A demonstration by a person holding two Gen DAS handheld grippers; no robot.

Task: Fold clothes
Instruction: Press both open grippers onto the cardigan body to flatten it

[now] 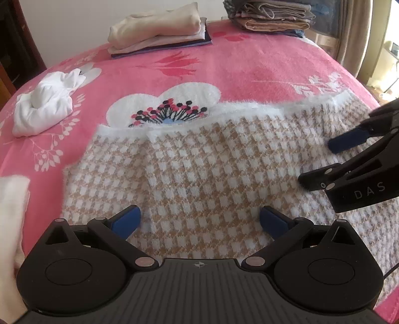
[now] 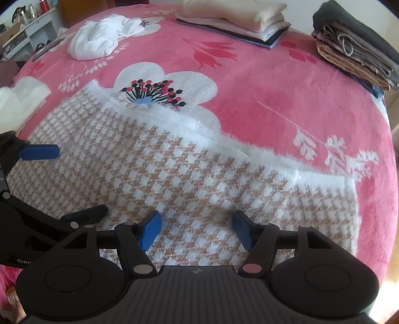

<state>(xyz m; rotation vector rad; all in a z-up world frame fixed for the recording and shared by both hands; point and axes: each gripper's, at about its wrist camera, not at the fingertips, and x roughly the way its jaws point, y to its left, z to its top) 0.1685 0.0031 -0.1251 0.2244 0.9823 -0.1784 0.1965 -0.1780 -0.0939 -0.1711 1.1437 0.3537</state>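
Both wrist cameras look steeply down, close over the checked knit garment [image 1: 199, 174] on the bed [image 1: 249, 72]; both views share it.

A bed [image 1: 249, 74] under a pink flowered blanket stands against a pale wall [image 1: 74, 20], with daylit curtains [image 1: 361, 37] beside its far right corner.

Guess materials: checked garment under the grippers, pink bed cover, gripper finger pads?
Checked garment: looks like fuzzy knit, tan-and-white, with a hairy white trim; fibres blur its edges.
Pink bed cover: seemingly plush fleece, matte, soft nap, printed flowers.
Finger pads: blue, smooth, matte; rubber or plastic, can't tell which.
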